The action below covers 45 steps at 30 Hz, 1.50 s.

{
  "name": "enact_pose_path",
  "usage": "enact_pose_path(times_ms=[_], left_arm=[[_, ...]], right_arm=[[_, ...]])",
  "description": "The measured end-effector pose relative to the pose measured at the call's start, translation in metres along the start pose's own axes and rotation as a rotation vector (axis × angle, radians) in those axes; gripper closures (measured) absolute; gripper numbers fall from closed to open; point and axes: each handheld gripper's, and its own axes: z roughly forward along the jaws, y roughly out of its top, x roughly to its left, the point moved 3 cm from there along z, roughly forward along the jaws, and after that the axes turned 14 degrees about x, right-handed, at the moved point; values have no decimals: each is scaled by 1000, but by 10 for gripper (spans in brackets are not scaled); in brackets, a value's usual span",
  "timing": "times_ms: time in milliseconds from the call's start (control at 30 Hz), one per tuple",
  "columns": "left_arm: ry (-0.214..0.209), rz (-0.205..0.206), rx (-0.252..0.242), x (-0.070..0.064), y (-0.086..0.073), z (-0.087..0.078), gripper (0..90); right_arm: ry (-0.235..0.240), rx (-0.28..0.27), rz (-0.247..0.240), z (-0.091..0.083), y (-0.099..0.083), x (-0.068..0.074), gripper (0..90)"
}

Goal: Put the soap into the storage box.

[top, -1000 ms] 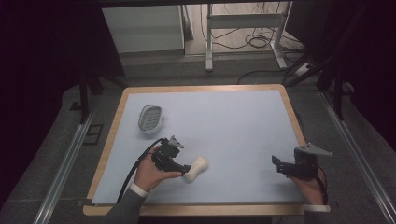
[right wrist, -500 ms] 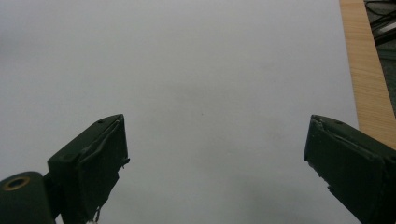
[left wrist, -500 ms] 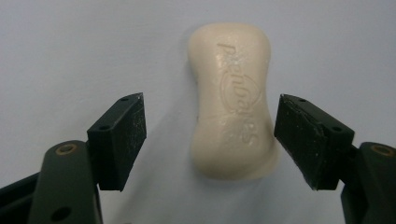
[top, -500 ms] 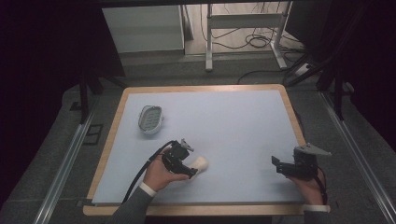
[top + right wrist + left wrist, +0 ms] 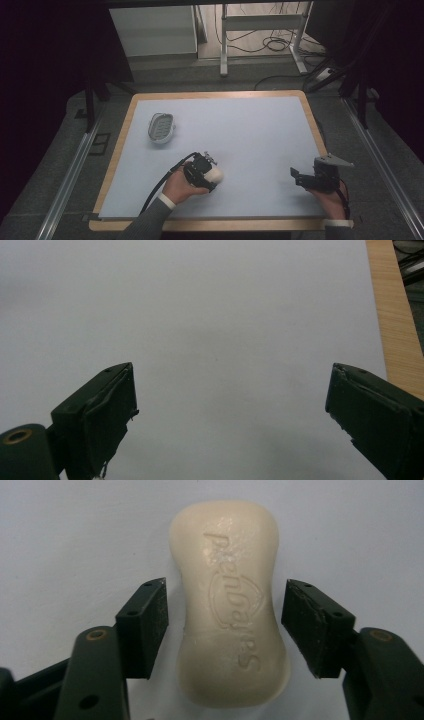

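A cream bar of soap (image 5: 231,605) with embossed lettering lies flat on the pale blue mat. My left gripper (image 5: 224,625) is open, one jaw on each side of the bar's waist, with a small gap on both sides. From above, the soap (image 5: 215,174) peeks out beside the left gripper (image 5: 202,170) at the mat's front centre. A white soap dish (image 5: 162,127) with a ridged inside sits at the mat's left, apart from both. My right gripper (image 5: 231,410) is open over bare mat; the high view shows it (image 5: 296,177) at the front right.
The mat lies on a wooden-edged table (image 5: 306,102); that wooden edge (image 5: 392,315) runs along the right of the right gripper view. Beyond the table stand a white cabinet (image 5: 152,30) and a metal stand with cables (image 5: 262,25) on the floor.
My left gripper has swung right and down over the soap, so its jaws now straddle the bar. The right gripper has stayed where it was.
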Motion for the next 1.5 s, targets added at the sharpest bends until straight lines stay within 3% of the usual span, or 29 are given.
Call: enact_pose_path(times_ms=[200, 467, 600, 1100, 1500], left_arm=[[13, 14, 2, -1, 0, 1, 489], [1, 29, 13, 3, -4, -3, 495], [-20, 24, -12, 7, -5, -9, 495], [-13, 20, -60, 18, -9, -36, 495], [-23, 19, -64, 22, -9, -39, 496]], right_arm=[[-3, -2, 2, 0, 0, -1, 58], [-7, -3, 7, 0, 0, -2, 58], [-6, -2, 11, -1, -1, -3, 58], [-9, -2, 19, 0, -1, -5, 59], [-12, 5, 22, 1, -2, -5, 60]])
